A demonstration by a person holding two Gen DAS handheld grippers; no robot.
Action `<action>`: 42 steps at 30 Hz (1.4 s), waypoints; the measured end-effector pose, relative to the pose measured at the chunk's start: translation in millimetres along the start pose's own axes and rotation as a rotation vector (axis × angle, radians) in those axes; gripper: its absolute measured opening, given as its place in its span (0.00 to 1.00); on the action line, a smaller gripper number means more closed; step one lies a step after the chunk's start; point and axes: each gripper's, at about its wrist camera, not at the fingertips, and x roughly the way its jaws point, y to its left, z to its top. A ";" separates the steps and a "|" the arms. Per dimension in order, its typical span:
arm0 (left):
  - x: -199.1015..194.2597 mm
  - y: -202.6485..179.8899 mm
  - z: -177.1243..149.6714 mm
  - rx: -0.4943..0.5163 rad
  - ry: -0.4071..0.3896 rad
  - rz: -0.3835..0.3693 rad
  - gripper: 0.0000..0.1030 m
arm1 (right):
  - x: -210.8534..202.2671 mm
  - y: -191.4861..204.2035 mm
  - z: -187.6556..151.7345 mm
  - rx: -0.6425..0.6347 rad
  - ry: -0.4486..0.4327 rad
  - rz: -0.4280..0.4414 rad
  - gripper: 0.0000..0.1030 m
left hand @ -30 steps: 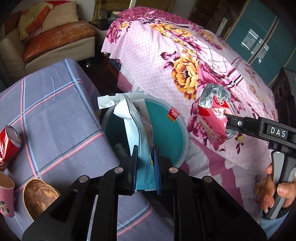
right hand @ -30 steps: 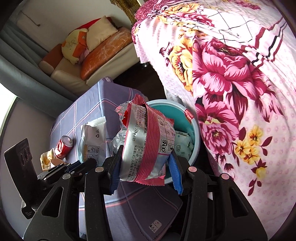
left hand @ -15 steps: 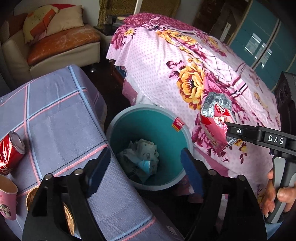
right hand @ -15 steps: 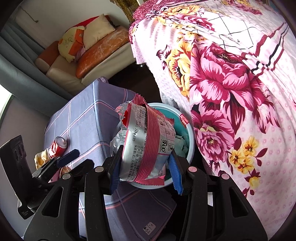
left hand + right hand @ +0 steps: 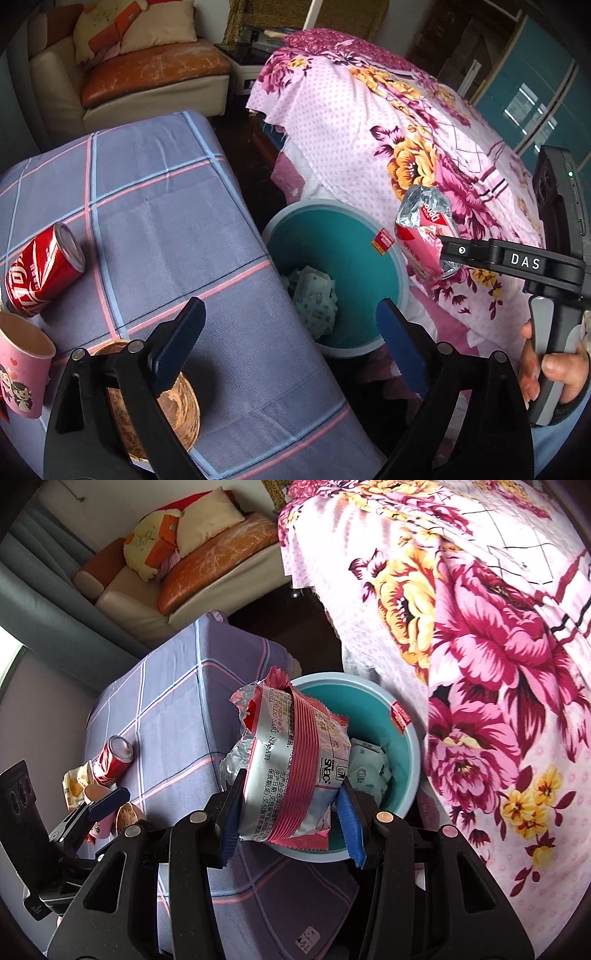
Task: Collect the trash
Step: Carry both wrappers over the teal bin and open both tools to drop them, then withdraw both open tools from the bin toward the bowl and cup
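**A:** Trash check from our side: we've got the red-and-silver snack bag (image 5: 291, 768) pinched between the blue pads of our right gripper (image 5: 286, 823), crumpled and sticking up past the fingers. In the right wrist view the teal bin (image 5: 408, 760) sits right behind the bag, at about 2 o'clock from it, next to the floral bedspread (image 5: 480, 635).

**B:** Same here. From the left wrist view we see that bag (image 5: 424, 236) hanging just past the bin's rim (image 5: 317, 205) at 3 o'clock, not yet over the opening. A hand (image 5: 550, 373) is wrapped around the right gripper's handle at the right edge.

**A:** And our left gripper (image 5: 291, 332)?

**B:** Jaws spread wide, nothing between them (they've just been opening). It hangs over the edge of the plaid tablecloth (image 5: 166, 206), with the bin at about 1 o'clock. Crumpled wrappers (image 5: 316, 295) already lie in the bottom of the bin.

**A:** Left on the table, we count a red soda can (image 5: 40, 269) lying on its side at 9 o'clock, a pink paper cup (image 5: 22, 369) standing just below it, and a wooden bowl (image 5: 173, 410) partly hidden behind the left finger.

**B:** In the right wrist view there's also a yellowish packet (image 5: 74, 786) beside the can, too small for us to read.
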 end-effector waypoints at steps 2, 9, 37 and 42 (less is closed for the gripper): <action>-1.6 5.3 -2.9 -0.001 0.000 0.007 0.91 | 4.8 4.1 0.1 -0.008 0.010 -0.003 0.43; -4.2 24.2 -8.5 -0.009 -0.002 0.028 0.91 | 23.9 8.3 -0.9 -0.008 0.047 -0.034 0.47; -47.5 66.7 -42.2 -0.057 -0.029 0.020 0.91 | 12.2 63.8 -33.9 -0.041 0.077 -0.046 0.77; -67.3 89.8 -56.1 -0.082 -0.051 0.041 0.92 | 16.7 90.9 -44.7 -0.082 0.096 -0.033 0.77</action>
